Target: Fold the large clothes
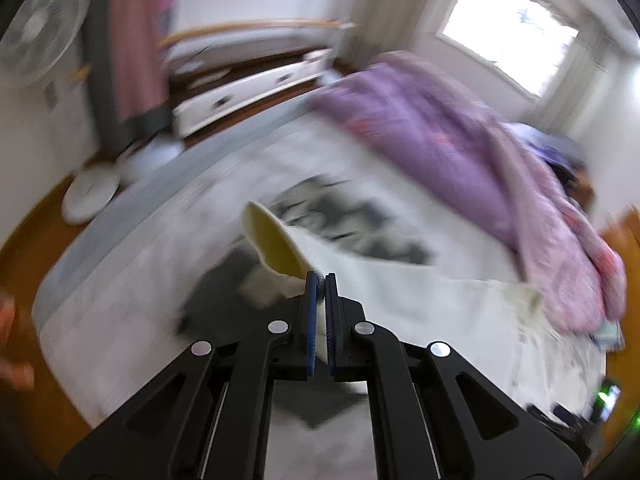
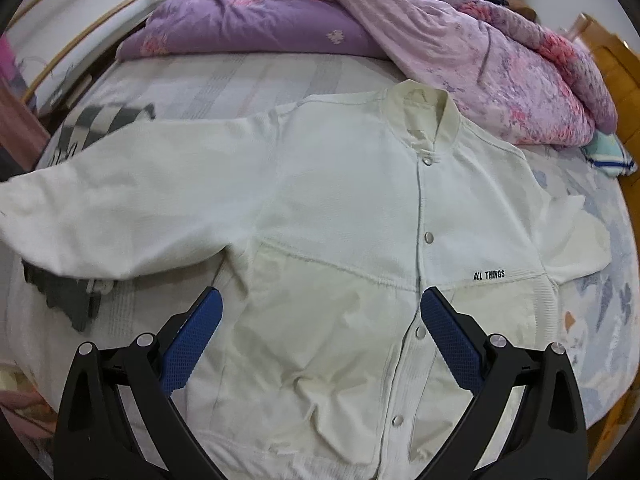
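Left claw point(image 1: 320, 280) clamped on jacket sleeve cuff point(image 1: 276, 240), centre frame; right claw point(image 2: 320, 300) wide open above jacket point(image 2: 340, 200) on bed point(image 2: 240, 76).

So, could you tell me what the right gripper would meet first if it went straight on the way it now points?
Most likely the front of the cream snap-button jacket spread on the bed; the right gripper hangs open above it, though depth is unclear.

Your left claw point(image 1: 320, 280) is built of matte black angular links, with round silver pivot pins set in a row across them and triangular cut-outs lower down. Its two fingers carry blue pads with a fine knobbly texture. Your right claw point(image 2: 320, 308) matches: black arms, silver pins in pairs, and long blue pads point(image 2: 188, 344) patterned in a tight mesh.
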Demonstrator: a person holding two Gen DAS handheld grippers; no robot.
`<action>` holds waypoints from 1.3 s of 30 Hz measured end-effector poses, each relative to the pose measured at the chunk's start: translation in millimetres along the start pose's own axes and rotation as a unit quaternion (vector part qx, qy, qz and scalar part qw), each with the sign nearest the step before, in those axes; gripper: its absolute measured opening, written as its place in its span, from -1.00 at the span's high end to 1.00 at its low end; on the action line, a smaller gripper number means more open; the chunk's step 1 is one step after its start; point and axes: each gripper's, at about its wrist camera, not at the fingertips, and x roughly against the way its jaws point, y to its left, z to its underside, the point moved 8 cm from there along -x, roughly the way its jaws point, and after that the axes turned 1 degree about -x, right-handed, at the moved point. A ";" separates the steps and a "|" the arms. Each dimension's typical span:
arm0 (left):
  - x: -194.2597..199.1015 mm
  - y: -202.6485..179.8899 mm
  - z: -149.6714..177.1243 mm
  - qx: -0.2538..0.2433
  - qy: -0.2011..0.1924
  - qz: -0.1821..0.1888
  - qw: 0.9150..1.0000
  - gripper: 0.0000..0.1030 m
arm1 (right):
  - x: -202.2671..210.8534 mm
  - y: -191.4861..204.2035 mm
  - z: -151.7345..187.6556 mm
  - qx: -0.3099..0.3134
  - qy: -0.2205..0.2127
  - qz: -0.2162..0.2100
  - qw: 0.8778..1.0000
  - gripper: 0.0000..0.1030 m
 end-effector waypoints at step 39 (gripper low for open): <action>-178.9 -376.4 182.4 -0.195 0.125 0.088 0.969 0.22 | -25.8 -266.1 -95.3 -0.096 -0.125 -0.163 0.974 0.79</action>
